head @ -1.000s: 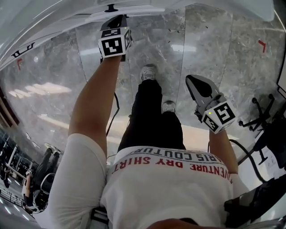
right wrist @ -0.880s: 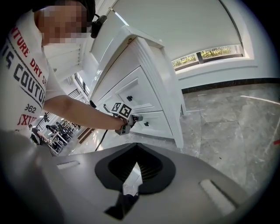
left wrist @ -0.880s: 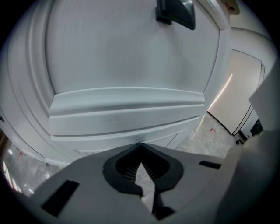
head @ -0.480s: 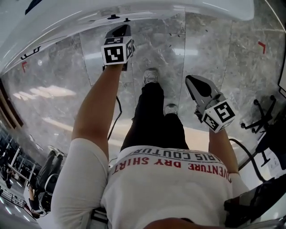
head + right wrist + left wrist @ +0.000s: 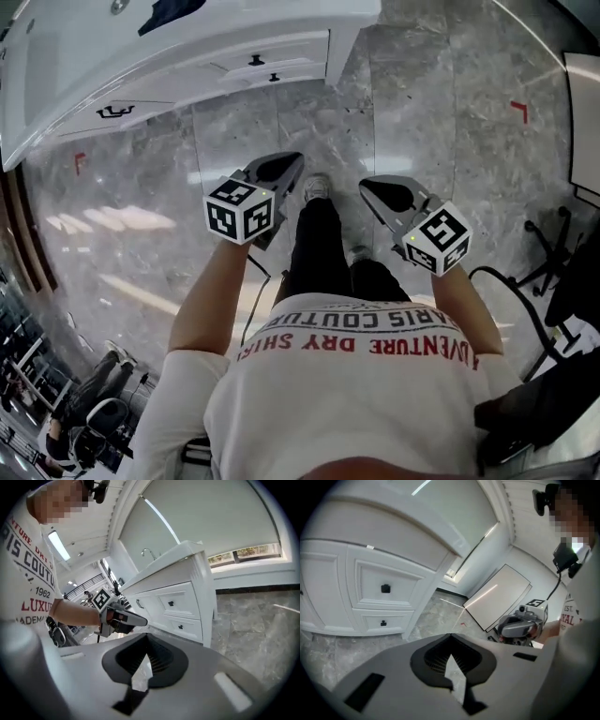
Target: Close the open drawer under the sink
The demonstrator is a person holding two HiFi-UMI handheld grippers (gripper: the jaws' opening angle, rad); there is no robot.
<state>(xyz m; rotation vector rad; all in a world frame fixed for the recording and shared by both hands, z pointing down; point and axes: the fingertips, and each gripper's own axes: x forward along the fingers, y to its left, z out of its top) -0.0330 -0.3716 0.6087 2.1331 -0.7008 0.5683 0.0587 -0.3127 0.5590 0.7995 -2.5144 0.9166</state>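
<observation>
The white vanity cabinet (image 5: 187,66) runs across the top of the head view. Its two small drawers with black knobs, the upper drawer (image 5: 385,588) and the lower drawer (image 5: 383,623), look flush with the cabinet front. The right gripper view shows the same drawers (image 5: 171,603) under the sink's faucet (image 5: 149,552). My left gripper (image 5: 289,161) and right gripper (image 5: 367,186) hang side by side over the marble floor, well short of the cabinet. Both are shut with nothing in them. Each appears in the other's view: the right gripper (image 5: 520,625) and the left gripper (image 5: 124,618).
A person's legs and shoes (image 5: 317,187) stand between the grippers. A white board (image 5: 497,599) leans on the wall to the right. A chair base (image 5: 553,253) and a black cable (image 5: 492,277) lie at the right. Red corner marks (image 5: 518,111) are on the floor.
My left gripper has pulled back from the cabinet front to beside the right gripper. The person has stepped back, so more of the cabinet shows.
</observation>
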